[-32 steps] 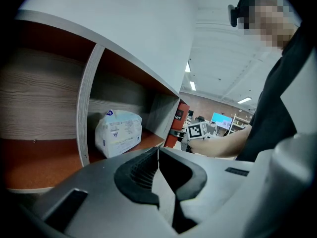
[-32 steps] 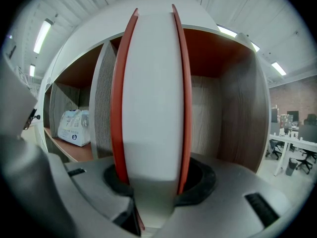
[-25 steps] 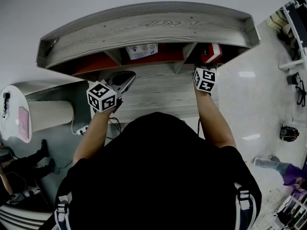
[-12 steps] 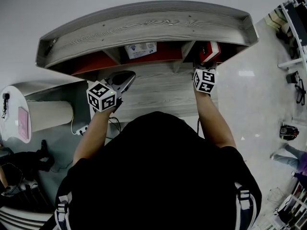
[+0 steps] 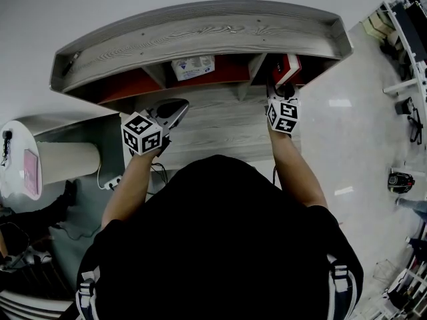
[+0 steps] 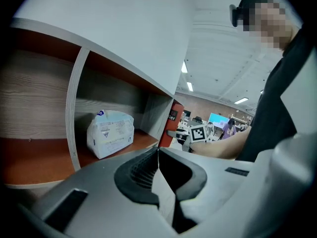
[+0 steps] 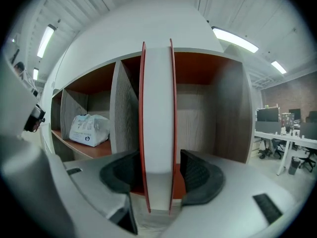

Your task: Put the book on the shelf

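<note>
White plastic packet [image 5: 193, 67] with blue print lies alone in the middle compartment of the shelf [image 5: 200, 32], on the red-brown board, apart from both dividers. Left of the shelf: rounded white unit [image 5: 63, 159], with a pink panel [image 5: 32, 172] on its end. Pale glossy floor [image 5: 347, 132] at right, with a small dark round device [image 5: 400, 181] on it. Far background: office desks [image 7: 280, 138], dark monitors [image 7: 268, 114], ceiling strip lights [image 7: 236, 39].

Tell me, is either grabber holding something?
Nothing is held. The right gripper has just been opening its jaws around the upright book; the left gripper is shut, empty.
</note>
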Action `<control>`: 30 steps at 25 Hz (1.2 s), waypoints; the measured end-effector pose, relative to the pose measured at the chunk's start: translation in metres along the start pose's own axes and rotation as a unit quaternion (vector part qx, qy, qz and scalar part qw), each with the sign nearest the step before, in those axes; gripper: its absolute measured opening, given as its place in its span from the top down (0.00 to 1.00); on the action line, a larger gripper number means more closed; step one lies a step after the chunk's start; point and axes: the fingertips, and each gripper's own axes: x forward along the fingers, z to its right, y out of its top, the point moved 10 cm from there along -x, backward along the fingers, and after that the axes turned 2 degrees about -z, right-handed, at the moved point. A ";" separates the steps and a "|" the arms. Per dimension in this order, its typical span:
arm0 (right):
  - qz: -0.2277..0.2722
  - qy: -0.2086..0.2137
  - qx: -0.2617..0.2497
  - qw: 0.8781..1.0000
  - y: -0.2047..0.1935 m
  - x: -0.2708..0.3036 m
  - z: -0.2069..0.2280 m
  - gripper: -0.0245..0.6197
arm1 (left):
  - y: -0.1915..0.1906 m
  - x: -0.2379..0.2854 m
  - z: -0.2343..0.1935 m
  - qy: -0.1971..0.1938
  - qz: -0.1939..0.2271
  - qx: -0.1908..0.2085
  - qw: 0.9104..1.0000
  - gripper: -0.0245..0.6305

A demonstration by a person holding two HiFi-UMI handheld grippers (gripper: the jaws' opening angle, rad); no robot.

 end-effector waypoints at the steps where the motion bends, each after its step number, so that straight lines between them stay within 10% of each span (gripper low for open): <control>1: 0.001 0.000 0.000 1.000 0.000 -0.002 0.001 0.60 | 0.000 -0.001 0.001 0.000 0.001 0.000 1.000 0.93; 30: 0.053 0.033 0.016 0.998 0.005 -0.089 0.004 0.64 | -0.014 -0.013 0.026 -0.026 0.011 0.008 1.000 0.92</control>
